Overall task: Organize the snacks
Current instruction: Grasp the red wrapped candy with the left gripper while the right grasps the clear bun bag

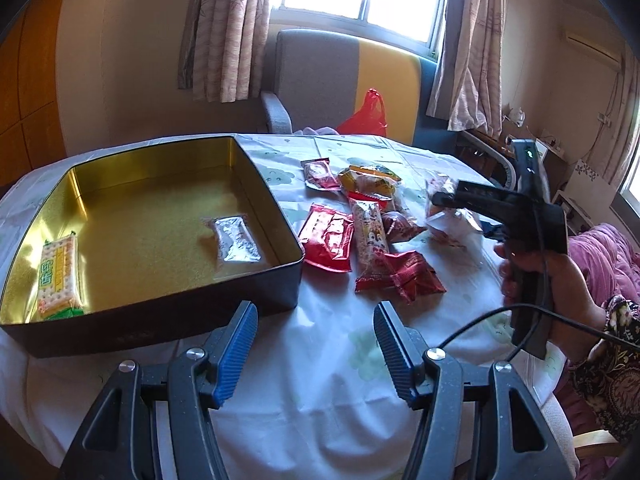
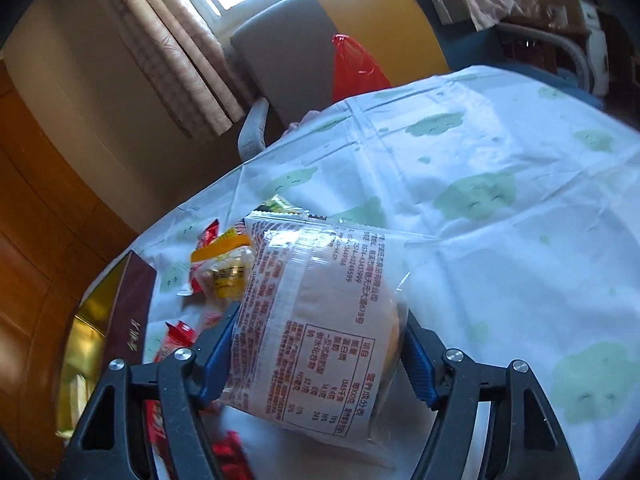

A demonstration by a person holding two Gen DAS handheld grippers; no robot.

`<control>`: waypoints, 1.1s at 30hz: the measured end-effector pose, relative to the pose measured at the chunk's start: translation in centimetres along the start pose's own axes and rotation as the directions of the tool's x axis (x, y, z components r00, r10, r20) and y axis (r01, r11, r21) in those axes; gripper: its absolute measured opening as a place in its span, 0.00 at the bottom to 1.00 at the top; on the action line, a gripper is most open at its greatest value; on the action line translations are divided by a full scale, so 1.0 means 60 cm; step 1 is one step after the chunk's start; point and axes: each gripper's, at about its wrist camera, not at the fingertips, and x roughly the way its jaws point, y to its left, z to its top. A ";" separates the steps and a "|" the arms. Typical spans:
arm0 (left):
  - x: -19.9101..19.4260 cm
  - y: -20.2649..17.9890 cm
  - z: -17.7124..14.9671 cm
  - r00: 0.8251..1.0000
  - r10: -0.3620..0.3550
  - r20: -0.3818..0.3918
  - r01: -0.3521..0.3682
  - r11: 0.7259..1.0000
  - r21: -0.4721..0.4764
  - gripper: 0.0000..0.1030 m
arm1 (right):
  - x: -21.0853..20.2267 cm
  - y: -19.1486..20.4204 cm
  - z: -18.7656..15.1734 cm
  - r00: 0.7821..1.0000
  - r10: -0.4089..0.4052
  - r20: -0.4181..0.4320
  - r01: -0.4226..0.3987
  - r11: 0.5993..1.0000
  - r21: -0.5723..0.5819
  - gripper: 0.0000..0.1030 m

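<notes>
The desk (image 1: pixel 328 360) stands in a bedroom before a curtained window and is covered with a white cloth printed with pale green clouds. A grey and yellow chair (image 1: pixel 348 80) sits behind it, with a red plastic bag (image 1: pixel 366 114) on the seat.

Left side of the desk: one shallow rectangular tin with dark outer walls and a gold interior (image 1: pixel 276 204). It holds two items, well apart: one yellow-and-green cracker packet (image 1: pixel 59 276) against the near left wall, and one silver foil packet (image 1: pixel 236 240) toward the right wall.

Right of the tin, loose on the cloth: about seven wrapped snacks in a cluster. These include one flat red sachet (image 1: pixel 329 238), one long white printed bar (image 1: pixel 370 232), one crumpled red wrapper (image 1: pixel 412 276), one small red packet (image 1: pixel 319 174) and one yellow-orange packet (image 1: pixel 370 180); the rest overlap and the count is approximate.

Right tool (image 2: pixel 318 344): closed on a clear-and-white printed bun packet (image 2: pixel 316 312), blue pads pressing both sides, packet lifted clear of the cloth, above the right edge of the cluster and not over the tin.

Left tool (image 1: pixel 316 344): jaws wide apart, holding nothing, hovering over bare cloth at the tin's near right corner.

Assessment: task judged early stage. Two items boxed, one in transit, the cluster outstanding
</notes>
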 end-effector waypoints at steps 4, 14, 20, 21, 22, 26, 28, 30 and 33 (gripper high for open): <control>0.013 -0.018 0.013 1.000 -0.027 -0.011 0.027 0.999 0.031 0.60 | -0.020 -0.035 0.006 0.999 -0.050 0.022 0.050 0.998 -0.037 0.71; 0.096 -0.145 0.071 0.982 -0.142 -0.124 0.177 0.919 0.353 0.66 | -0.039 -0.067 0.002 0.991 -0.099 0.093 0.112 0.982 -0.149 0.71; 0.174 -0.195 0.091 0.955 -0.147 -0.257 0.261 0.824 0.502 0.66 | -0.027 -0.076 0.000 0.996 -0.060 0.072 0.068 0.991 -0.119 0.72; 0.190 -0.197 0.090 0.945 -0.134 -0.298 0.276 0.816 0.509 0.66 | -0.026 -0.077 0.000 0.996 -0.057 0.071 0.065 0.991 -0.117 0.72; 0.206 -0.197 0.088 0.935 -0.118 -0.335 0.285 0.812 0.509 0.66 | -0.026 -0.078 -0.001 0.996 -0.054 0.071 0.062 0.992 -0.114 0.72; 0.217 -0.189 0.063 0.916 -0.110 -0.387 0.300 0.827 0.476 0.66 | -0.026 -0.082 -0.002 0.997 -0.041 0.072 0.048 0.994 -0.099 0.72; 0.207 -0.189 0.049 0.912 -0.132 -0.388 0.314 0.834 0.454 0.66 | -0.026 -0.084 -0.003 0.997 -0.036 0.074 0.043 0.995 -0.095 0.72; 0.195 -0.188 0.038 0.915 -0.155 -0.374 0.319 0.845 0.430 0.66 | -0.026 -0.084 -0.003 0.996 -0.035 0.076 0.042 0.995 -0.094 0.72; 0.187 -0.185 0.029 0.928 -0.168 -0.333 0.300 0.867 0.398 0.66 | -0.027 -0.085 -0.004 0.996 -0.033 0.078 0.041 0.995 -0.093 0.72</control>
